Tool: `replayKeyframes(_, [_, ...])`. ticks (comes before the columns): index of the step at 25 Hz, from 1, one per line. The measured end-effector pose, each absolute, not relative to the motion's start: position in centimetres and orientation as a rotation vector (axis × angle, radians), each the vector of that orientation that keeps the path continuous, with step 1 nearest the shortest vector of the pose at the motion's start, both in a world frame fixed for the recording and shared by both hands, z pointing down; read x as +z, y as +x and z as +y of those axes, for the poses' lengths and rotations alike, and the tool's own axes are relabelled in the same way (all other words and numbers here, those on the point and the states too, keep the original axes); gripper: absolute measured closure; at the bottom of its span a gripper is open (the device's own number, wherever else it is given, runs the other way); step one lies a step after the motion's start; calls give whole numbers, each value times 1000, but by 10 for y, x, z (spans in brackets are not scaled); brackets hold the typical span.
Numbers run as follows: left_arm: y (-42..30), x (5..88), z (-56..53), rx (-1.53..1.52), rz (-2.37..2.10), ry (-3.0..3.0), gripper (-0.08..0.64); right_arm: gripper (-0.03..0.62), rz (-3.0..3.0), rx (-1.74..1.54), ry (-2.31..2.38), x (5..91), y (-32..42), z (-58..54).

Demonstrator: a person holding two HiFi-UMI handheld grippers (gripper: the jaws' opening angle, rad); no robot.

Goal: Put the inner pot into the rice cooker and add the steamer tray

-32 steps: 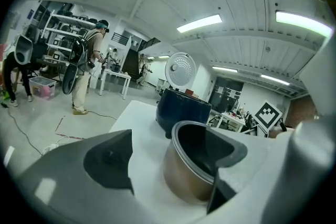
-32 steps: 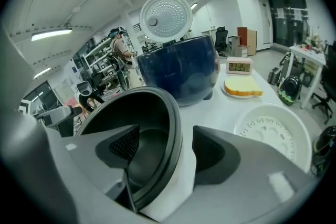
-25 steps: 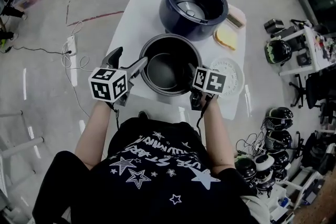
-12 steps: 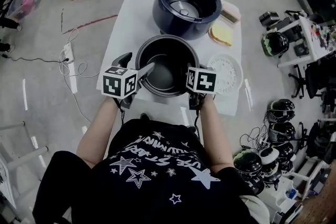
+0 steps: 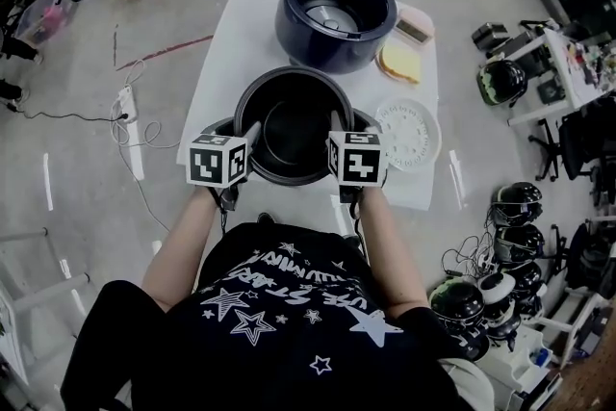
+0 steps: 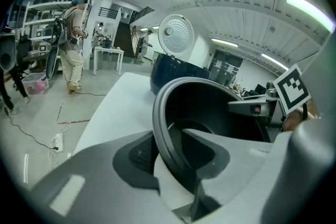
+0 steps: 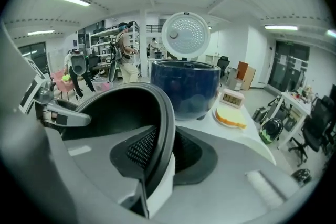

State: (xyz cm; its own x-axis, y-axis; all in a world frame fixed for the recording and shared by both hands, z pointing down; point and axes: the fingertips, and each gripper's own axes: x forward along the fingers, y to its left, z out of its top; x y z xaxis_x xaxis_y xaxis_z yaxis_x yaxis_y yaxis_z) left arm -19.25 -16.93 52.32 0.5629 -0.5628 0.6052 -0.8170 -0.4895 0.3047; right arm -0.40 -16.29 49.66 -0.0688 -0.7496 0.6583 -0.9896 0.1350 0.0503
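The dark inner pot is held between both grippers over the near part of the white table. My left gripper is shut on the pot's left rim, one finger inside and one outside. On the opposite rim my right gripper is clamped the same way. Behind the pot stands the dark blue rice cooker, empty, with its round lid raised. The white perforated steamer tray lies flat on the table to the pot's right.
A yellow sponge-like piece on a plate and a small digital clock sit to the right of the cooker. On the floor there are helmets at the right and a power strip with cables at the left. A person stands far back.
My left gripper came in from the pot's left side and shut on its rim. The right gripper stayed on the right rim. The head camera shifted slightly.
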Motion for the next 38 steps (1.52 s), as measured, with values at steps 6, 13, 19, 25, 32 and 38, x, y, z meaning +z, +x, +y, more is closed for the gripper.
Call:
replayKeyframes(6, [-200, 489, -168, 523, -1166, 2265, 428, 489, -1917, 487, 1701, 460, -11, -161])
replayKeyframes(13, [-190, 417, -184, 486, -1182, 2399, 431, 494, -1940, 391, 1805, 393, -1, -165])
replayKeyframes(19, [-159, 374, -207, 418, -1183, 2434, 439, 489, -2001, 349, 1858, 349, 32, -185])
replayKeyframes(25, [-140, 332, -240, 389, -1262, 2433, 454, 489, -2078, 308, 1874, 309, 52, -219])
replayKeyframes(32, [-101, 292, -282, 379, -1290, 2447, 454, 489, -2174, 266, 1851, 266, 90, -270])
replayKeyframes(38, [-80, 276, -324, 398, -1338, 2400, 454, 489, -2238, 270, 1783, 248, 112, -323])
